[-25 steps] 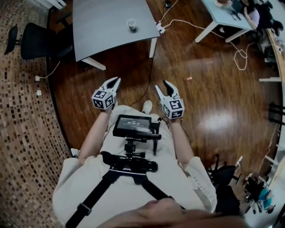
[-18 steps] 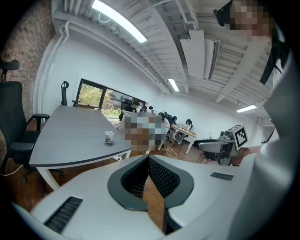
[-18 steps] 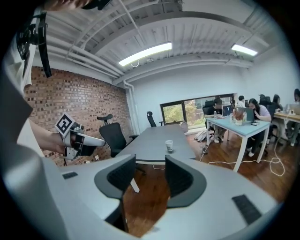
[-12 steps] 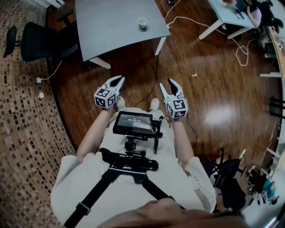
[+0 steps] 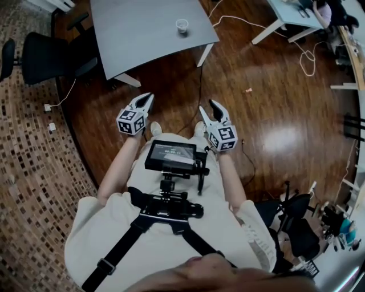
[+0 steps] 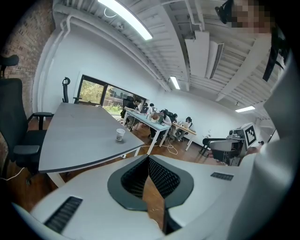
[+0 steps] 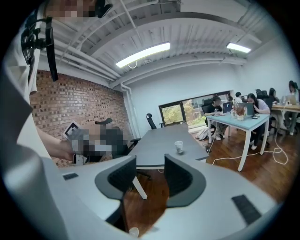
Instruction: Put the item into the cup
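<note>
The person stands on a wooden floor [image 5: 274,120] with a gripper in each hand, both held out in front of the chest and pointing toward the far grey table [image 5: 142,43]. The left gripper [image 5: 149,96] has its jaws brought together at the tips, and the left gripper view shows nothing caught between them, only floor through the slit lower down. The right gripper [image 5: 206,106] has its jaws standing apart with nothing between them; through the gap the right gripper view shows the table and the floor. The cup [image 5: 182,25], small and pale, stands upright on the table near its far right part, well apart from both grippers and ahead of them. A black office chair [image 5: 45,57] sits at the left side of the table, next to the patterned carpet [image 5: 28,171]. A small pinkish thing [image 5: 248,90] lies on the floor to the right, between the two tables; what it is cannot be told. A small screen [image 5: 170,158] is mounted on the harness at the person's chest, just near the grippers. At the far right, people sit at a light blue table [image 5: 285,14].
</note>
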Demonstrator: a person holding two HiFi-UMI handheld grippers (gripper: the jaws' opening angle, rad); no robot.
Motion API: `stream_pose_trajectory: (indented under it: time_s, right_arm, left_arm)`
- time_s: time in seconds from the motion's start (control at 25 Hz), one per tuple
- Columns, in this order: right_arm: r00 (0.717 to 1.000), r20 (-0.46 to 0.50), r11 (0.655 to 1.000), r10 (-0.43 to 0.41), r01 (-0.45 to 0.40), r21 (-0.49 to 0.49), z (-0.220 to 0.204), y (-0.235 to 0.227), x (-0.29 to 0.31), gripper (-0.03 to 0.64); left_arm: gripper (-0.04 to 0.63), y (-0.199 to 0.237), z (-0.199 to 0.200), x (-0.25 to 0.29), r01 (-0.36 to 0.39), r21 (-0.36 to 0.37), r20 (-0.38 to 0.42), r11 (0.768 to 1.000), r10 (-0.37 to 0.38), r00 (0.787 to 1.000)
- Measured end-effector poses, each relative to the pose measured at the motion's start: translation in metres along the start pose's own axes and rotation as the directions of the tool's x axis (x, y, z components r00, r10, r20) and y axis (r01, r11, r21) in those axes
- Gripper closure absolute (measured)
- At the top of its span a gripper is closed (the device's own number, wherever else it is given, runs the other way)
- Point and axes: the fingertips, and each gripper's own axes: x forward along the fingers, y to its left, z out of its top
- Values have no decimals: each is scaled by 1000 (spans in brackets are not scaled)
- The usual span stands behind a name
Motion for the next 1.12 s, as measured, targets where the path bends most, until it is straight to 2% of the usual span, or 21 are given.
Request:
stream_pose_trajectory:
  time_s: [0.4,1.12]
  right_arm:
    - [999,2,999,-32,32,-43,2,-7,-1,423]
    - [998,33,997,-48,50,-55,10,-13,3,423]
  left_arm:
    - [594,-3,13,6,-6,-4,30,1000,6,1000]
    - [594,-3,11,13,-4,-6,7,1000,4,1000]
